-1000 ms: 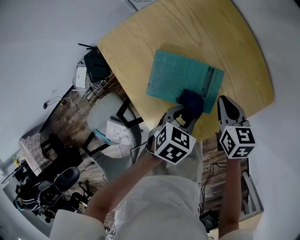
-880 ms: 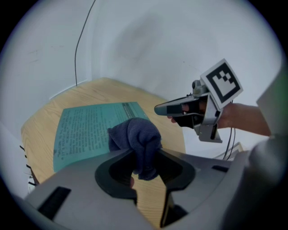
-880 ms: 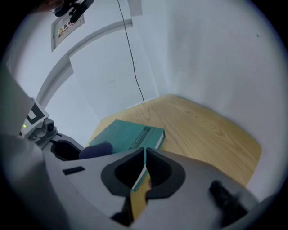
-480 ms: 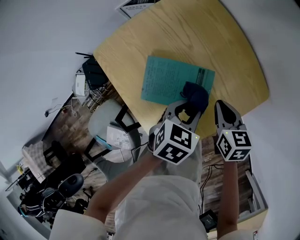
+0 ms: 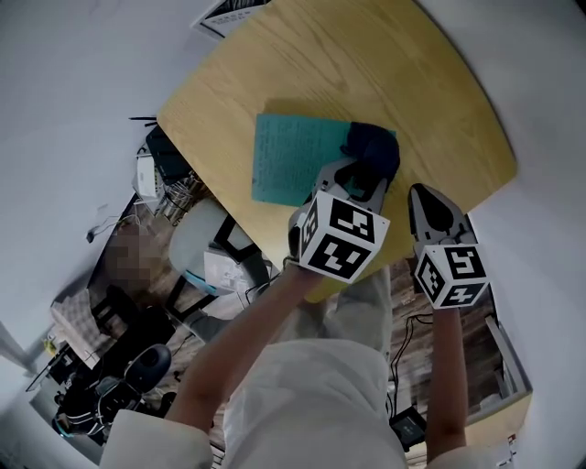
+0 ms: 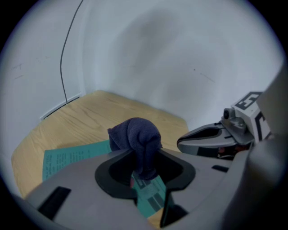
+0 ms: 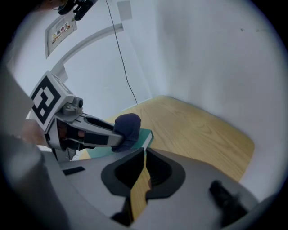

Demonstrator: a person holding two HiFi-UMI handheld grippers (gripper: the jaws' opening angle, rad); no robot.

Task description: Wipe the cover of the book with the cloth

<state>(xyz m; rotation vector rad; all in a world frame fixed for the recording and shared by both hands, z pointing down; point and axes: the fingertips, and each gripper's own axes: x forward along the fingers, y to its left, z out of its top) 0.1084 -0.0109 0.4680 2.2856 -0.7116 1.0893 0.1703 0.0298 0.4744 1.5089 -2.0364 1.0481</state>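
A teal book lies flat on the wooden table. My left gripper is shut on a bunched dark navy cloth, which rests on the book's far right corner. In the left gripper view the cloth bulges up out of the jaws of that gripper, with the book under it. My right gripper hovers to the right of the book near the table's front edge. Its jaws are shut on nothing. From there I see the cloth and the book's corner.
A printed sheet lies at the table's far left corner. A white wall stands close behind the table. Left of the table and below it are a chair, cables and office clutter on a wooden floor.
My left gripper has slid the cloth over the cover, from the book's near edge to its far right corner. The right gripper has stayed beside it, still shut.
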